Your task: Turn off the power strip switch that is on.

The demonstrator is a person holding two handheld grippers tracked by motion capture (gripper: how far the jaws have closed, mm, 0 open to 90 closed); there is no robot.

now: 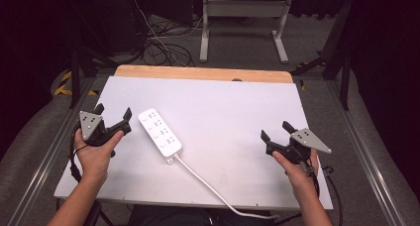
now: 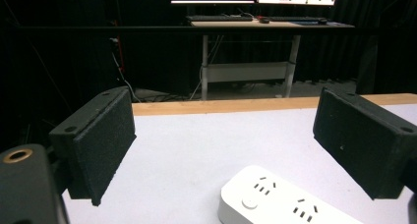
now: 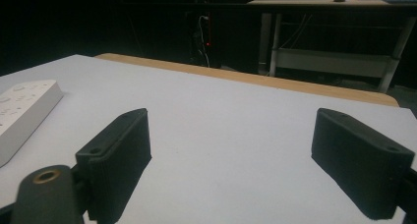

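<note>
The desk (image 1: 237,137) carries a bare white sheet that gives you a plain working field, with a strip of its wooden top left showing along the far edge; on that sheet the white power strip (image 1: 159,135) lies flat and face up, set slantwise left of centre, so its sockets look straight up at you and its long sides are free to be pinched from either side; its white cable (image 1: 213,189) runs from the near end toward you and off the near edge of the desk, well clear of the sockets, which probably keeps it from dragging across the work; your left tongs (image 1: 115,113) sit just beside the strip's far end, apart from it and not touching, jaws spread wide with nothing between them, and in the left gripper view the strip's corner (image 2: 290,199) lies just ahead and low between the pads, which looks like a ready stance for closing on it; your right tongs (image 1: 275,131) rest well apart over the bare right side of the sheet, jaws equally wide and empty, held back, I judge, as the spare hand until the strip needs steadying.
</note>
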